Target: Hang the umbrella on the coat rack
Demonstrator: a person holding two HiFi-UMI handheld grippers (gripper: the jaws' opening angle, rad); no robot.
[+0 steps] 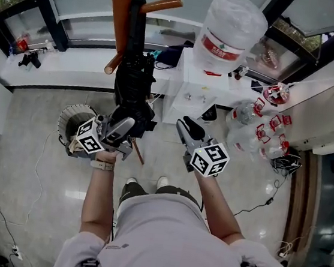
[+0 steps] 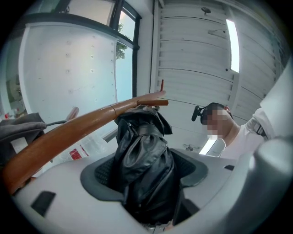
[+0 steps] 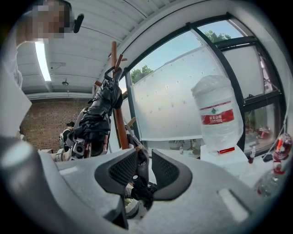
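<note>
A black folded umbrella [image 1: 135, 89] hangs down the wooden coat rack [image 1: 119, 3], its handle up at the pegs in the right gripper view. My left gripper [image 1: 119, 129] is at the umbrella's lower end. In the left gripper view the umbrella [image 2: 144, 160] fills the space between the two pads, which stand wide and loosely beside the fabric, under a wooden peg [image 2: 78, 130]. My right gripper [image 1: 189, 126] hovers to the right of the rack, apart from the umbrella [image 3: 96, 114]. Its jaws [image 3: 144, 157] stand a narrow gap apart with nothing between them.
A large water bottle [image 1: 231, 32] stands upside down on a white dispenser [image 1: 196, 91] just right of the rack. Several bottles [image 1: 258, 132] lie on the floor at the right. A round basket [image 1: 75, 121] is at the left. The person's feet [image 1: 146, 183] are below the rack.
</note>
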